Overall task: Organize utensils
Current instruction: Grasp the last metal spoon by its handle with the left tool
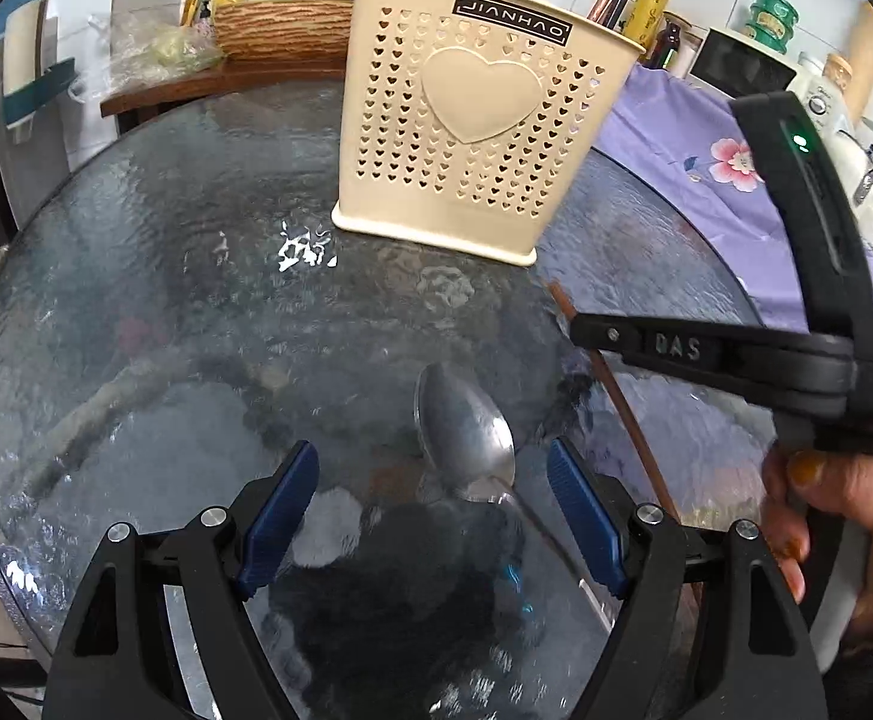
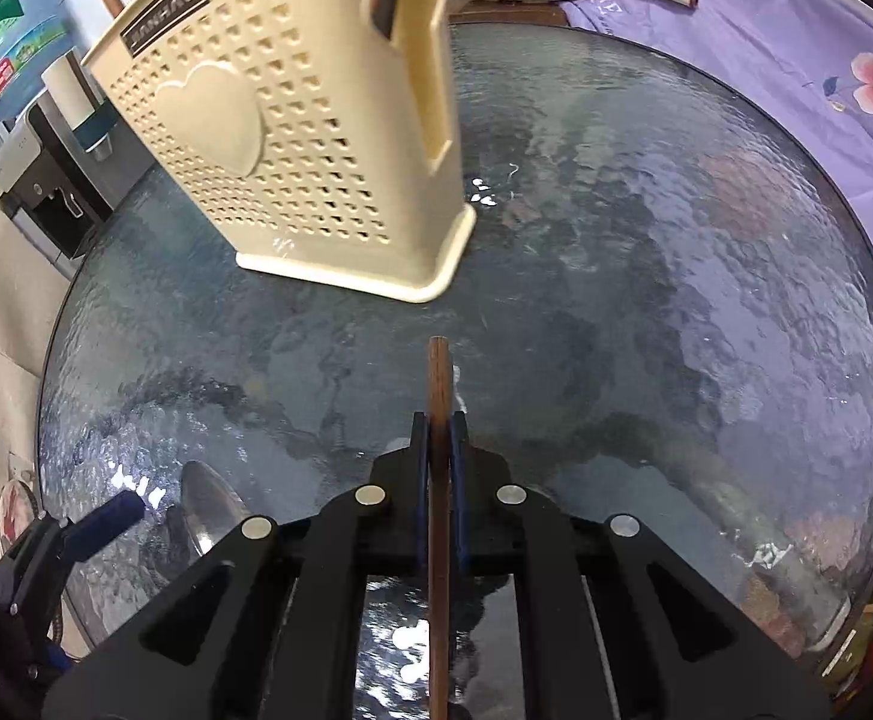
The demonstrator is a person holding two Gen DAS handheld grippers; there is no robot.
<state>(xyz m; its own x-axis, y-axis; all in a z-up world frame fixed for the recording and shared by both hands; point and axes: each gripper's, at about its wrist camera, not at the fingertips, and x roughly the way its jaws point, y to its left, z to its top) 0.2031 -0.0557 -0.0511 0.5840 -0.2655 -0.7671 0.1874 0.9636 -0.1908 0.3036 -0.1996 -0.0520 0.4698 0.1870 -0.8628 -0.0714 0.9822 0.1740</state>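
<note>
- Left gripper [image 1: 433, 516] is hovering released over the glass table [image 1: 166, 300], its blue pads wide apart; I am keeping the spoon [image 1: 466, 438] between them but touching neither pad. Spoon bowl is lying flat on the glass, its handle running back under the gripper.
- Centre: I am looking at the cream utensil holder [image 1: 466, 120] standing upright on the table, farther off than the spoon, with chopsticks already sticking up out of it.
- Right gripper [image 2: 439, 438] is clenching a single brown chopstick [image 2: 438, 372], which is running along the line of its fingers and pointing toward the holder.
- Risks, as I am judging them: the chopstick is being pinched by a thin line of contact, so it could pivot or slip if I tilt it upright too quickly, and its tip could catch the holder's rim and tip the light plastic body. The spoon is sitting flat on slick glass, so closing on it could make it skate away.
</note>
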